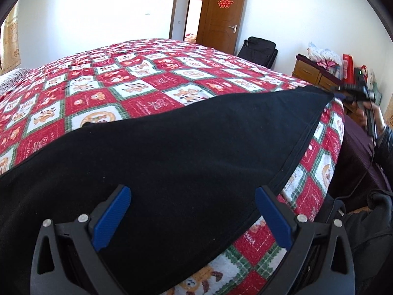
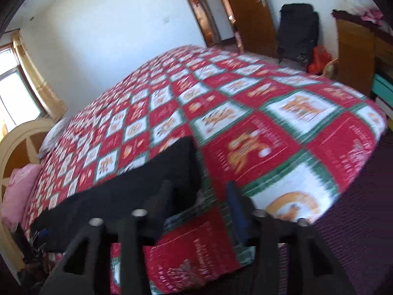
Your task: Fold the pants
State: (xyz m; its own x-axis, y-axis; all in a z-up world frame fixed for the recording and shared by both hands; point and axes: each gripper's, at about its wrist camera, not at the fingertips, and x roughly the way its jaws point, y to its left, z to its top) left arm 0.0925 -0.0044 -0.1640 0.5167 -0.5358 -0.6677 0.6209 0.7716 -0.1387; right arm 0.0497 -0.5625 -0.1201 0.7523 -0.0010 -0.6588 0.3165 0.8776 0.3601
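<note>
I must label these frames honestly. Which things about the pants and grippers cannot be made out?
- Right wrist view: motion blur hides whether the right gripper touches the black pants.
- Left wrist view: the pants' left end is cut off by the frame edge.
- Left wrist view: the left gripper covers the cloth beneath.

Pants on bed, near edge.
Pants (image 1: 172, 152) lie flat on the quilt (image 1: 137, 73) along the bed's near edge; left gripper (image 1: 192, 217) over one end, right gripper (image 2: 199, 211) at the other. Door (image 1: 221, 17) behind the bed.
</note>
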